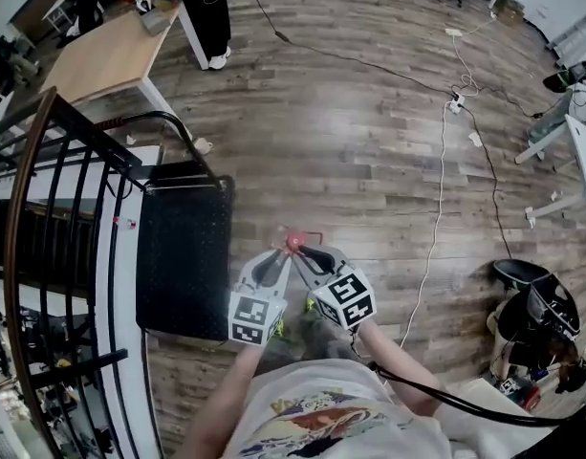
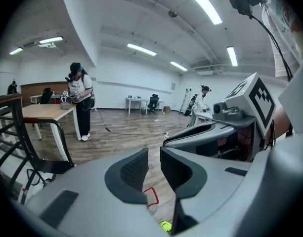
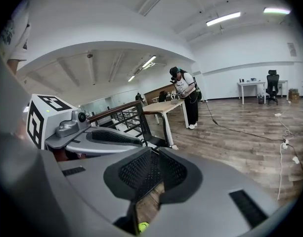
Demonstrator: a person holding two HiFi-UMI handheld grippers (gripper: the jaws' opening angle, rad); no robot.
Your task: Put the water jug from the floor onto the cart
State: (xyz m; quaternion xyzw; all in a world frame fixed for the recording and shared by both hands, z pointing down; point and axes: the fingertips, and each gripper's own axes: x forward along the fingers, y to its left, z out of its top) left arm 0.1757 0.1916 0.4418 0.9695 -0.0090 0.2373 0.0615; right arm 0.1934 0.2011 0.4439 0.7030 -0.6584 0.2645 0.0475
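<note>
Across most of the head view spreads the grey-brown wood-plank floor (image 1: 369, 161). Along the left edge runs a black metal stair railing (image 1: 44, 199). Just right of it, at left centre, stands the black flat platform cart (image 1: 184, 256) with a perforated deck. At lower centre the left gripper (image 1: 273, 262) and right gripper (image 1: 314, 256) hang side by side just right of the cart, tips nearly meeting. Left jaws stand slightly apart around nothing; right jaws are pressed together, empty. A red tape outline (image 2: 155, 195) marks the floor beneath.
</note>
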